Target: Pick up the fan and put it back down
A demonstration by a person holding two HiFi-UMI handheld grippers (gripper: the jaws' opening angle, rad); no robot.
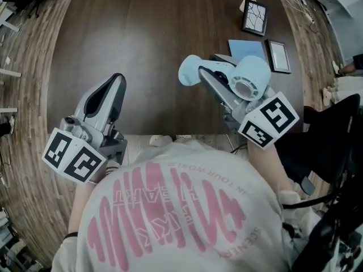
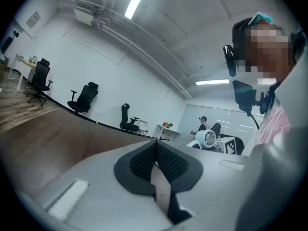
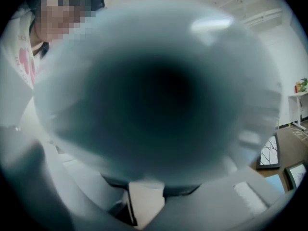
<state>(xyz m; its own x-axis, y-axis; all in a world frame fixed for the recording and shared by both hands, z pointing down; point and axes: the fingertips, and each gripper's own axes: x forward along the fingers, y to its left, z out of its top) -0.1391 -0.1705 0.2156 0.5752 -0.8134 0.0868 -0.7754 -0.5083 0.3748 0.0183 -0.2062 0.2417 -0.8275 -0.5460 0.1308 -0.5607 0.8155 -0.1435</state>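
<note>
The left tongs (image 1: 115, 83) are pressed together with nothing between them; in the left gripper view (image 2: 156, 150) the ribbed pads meet along a single seam. They hang over the near edge of the dark bench (image 1: 142, 33), well apart from the fan, which lies off to their right.

The right tongs (image 1: 205, 77) have the fan (image 1: 252, 75) pinched. In the right gripper view (image 3: 146, 196) a pale stem sits between the two jaws, and the fan's round body (image 3: 154, 90) fills nearly everything above it, blurred from being so close. From above, the fan's long axis runs along these tongs. Its round head sits back by the marker cube (image 1: 267, 119), and a paler lobe reaches out past the tips, up and to the left.

So the fan belongs wholly to the right hand. I cannot tell from here whether its underside touches the bench. Setting it down should mean a straight drop beneath the right tongs. To their right lie a blue sheet (image 1: 245, 48) and two framed pictures (image 1: 254, 17), near but clear of that spot.
</note>
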